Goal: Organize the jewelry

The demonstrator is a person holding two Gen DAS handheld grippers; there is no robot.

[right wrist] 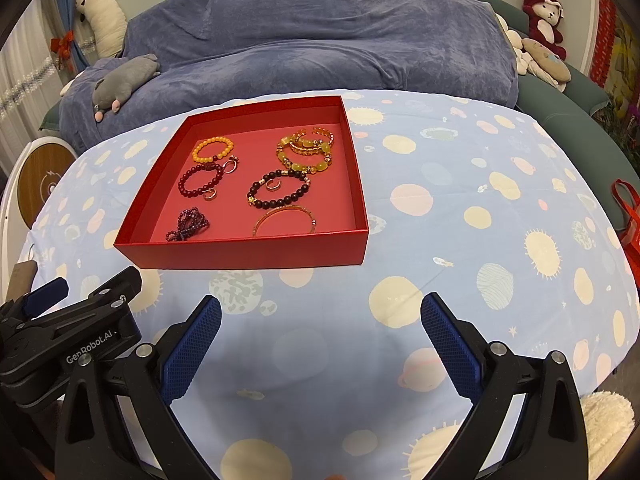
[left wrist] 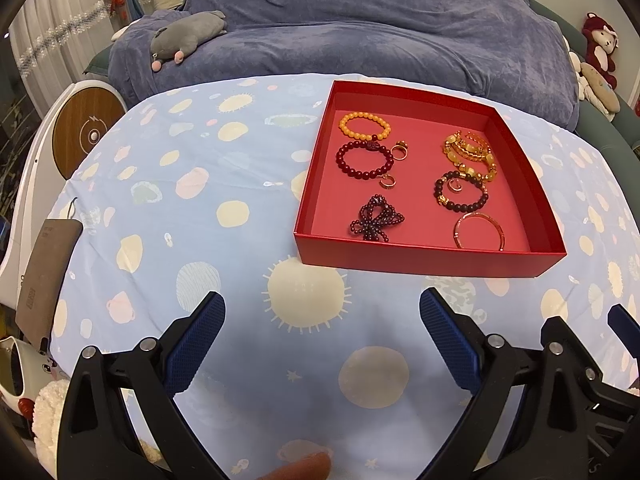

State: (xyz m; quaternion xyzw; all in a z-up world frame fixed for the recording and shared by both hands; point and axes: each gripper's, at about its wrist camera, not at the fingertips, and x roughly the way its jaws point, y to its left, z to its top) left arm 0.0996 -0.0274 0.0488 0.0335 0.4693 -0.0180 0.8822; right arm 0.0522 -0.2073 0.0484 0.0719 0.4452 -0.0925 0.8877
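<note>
A shallow red box sits on the blue patterned tablecloth and holds several pieces of jewelry. Inside lie an orange bead bracelet, a dark red bead bracelet, a purple bead strand, a black bead bracelet, a thin gold bangle, a pile of yellow-gold bracelets and small gold rings. My left gripper is open and empty in front of the box. My right gripper is open and empty, also short of the box.
A blue-covered sofa with a grey plush toy lies behind the table. A round wooden-faced device stands at the left. Stuffed toys sit at the far right. A brown pouch lies at the left table edge.
</note>
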